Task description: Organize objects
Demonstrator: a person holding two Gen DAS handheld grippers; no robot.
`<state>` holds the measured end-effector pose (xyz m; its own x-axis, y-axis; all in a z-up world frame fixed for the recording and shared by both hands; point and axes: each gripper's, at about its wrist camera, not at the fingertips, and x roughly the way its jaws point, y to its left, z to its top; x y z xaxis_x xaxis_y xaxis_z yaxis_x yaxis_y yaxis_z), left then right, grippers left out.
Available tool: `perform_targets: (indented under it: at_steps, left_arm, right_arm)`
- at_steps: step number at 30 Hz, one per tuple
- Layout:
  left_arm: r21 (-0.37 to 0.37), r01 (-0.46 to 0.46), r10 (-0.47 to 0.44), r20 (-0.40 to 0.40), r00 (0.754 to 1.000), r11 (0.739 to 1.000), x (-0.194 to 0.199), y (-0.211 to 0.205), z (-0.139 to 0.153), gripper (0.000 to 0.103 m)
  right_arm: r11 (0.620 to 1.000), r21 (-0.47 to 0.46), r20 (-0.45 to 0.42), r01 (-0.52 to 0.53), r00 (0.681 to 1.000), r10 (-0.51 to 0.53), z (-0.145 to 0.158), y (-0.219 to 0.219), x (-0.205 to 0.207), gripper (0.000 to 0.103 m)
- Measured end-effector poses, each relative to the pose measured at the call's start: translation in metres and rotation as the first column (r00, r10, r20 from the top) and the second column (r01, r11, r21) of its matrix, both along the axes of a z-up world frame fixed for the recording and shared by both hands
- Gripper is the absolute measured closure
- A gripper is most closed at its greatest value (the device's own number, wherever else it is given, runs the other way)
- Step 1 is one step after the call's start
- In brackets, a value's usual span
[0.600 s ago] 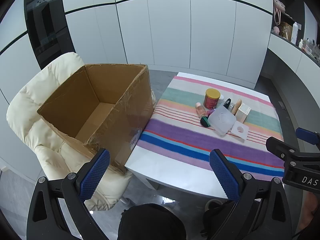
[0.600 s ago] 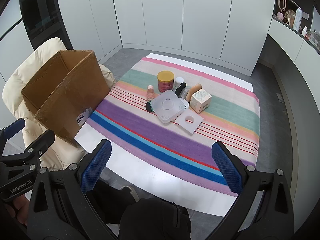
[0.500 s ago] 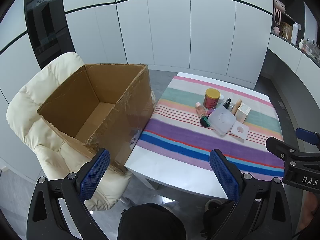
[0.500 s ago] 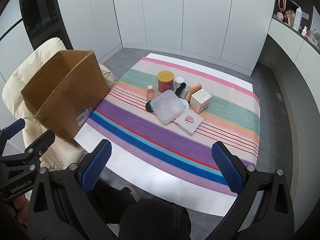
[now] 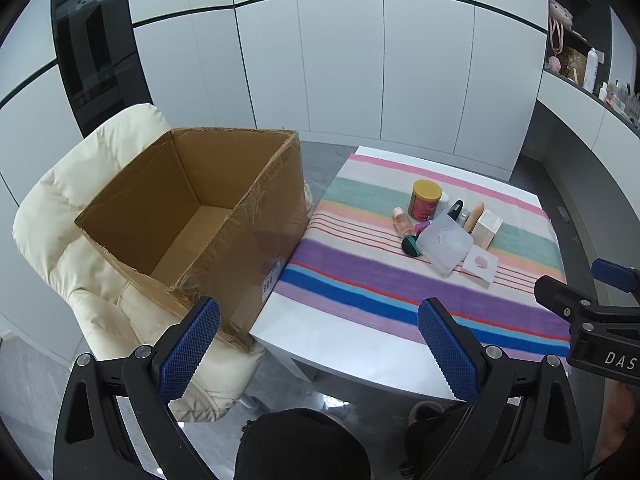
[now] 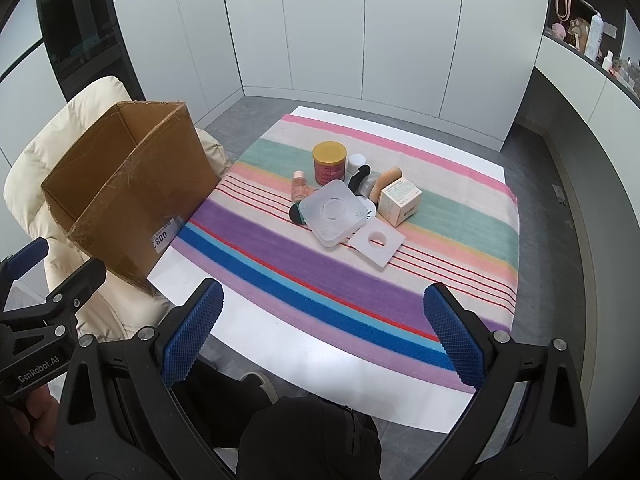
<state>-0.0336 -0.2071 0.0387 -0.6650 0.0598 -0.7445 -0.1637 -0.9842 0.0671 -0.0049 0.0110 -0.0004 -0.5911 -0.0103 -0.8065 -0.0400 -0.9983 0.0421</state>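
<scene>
Both sets of tongs hang wide open and hold nothing above the near edge of the white bench (image 6: 280,344): the left tongs (image 5: 318,346) and the right tongs (image 6: 320,334).

A striped multicolour cloth (image 6: 280,256) covers most of the bench, leaving a bare white strip along the near edge. The things to organize sit clustered toward the far side of the cloth, well apart from both tongs: a red jar with a yellow lid (image 6: 329,163), a small pink bottle (image 6: 299,185), a square translucent plastic container (image 6: 335,213), a flat white square piece with a round hole (image 6: 376,240) touching the container, and a small beige carton (image 6: 399,199).

Left of the cloth, an open brown cardboard box (image 5: 192,216) rests on a cream padded chair (image 5: 76,216), tilted against the bench edge. Only the left wrist view looks into its bare interior. The right wrist view reads "800" on the box's white label (image 6: 166,236) and "GenRobot.AI" on the left tongs' body; the left view shows "DAS" on the right tongs' body.
</scene>
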Motion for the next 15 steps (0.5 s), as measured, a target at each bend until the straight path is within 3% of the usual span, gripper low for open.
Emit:
perform_targets:
  at_steps: [15]
  left_arm:
    - [0.001,0.001,-0.001,-0.002,1.0,1.0,0.0003,0.0003,0.0001,0.003]
  right_arm:
    - [1.0,0.002,-0.001,-0.003,1.0,0.003,0.0001,-0.0015,0.0015,0.001]
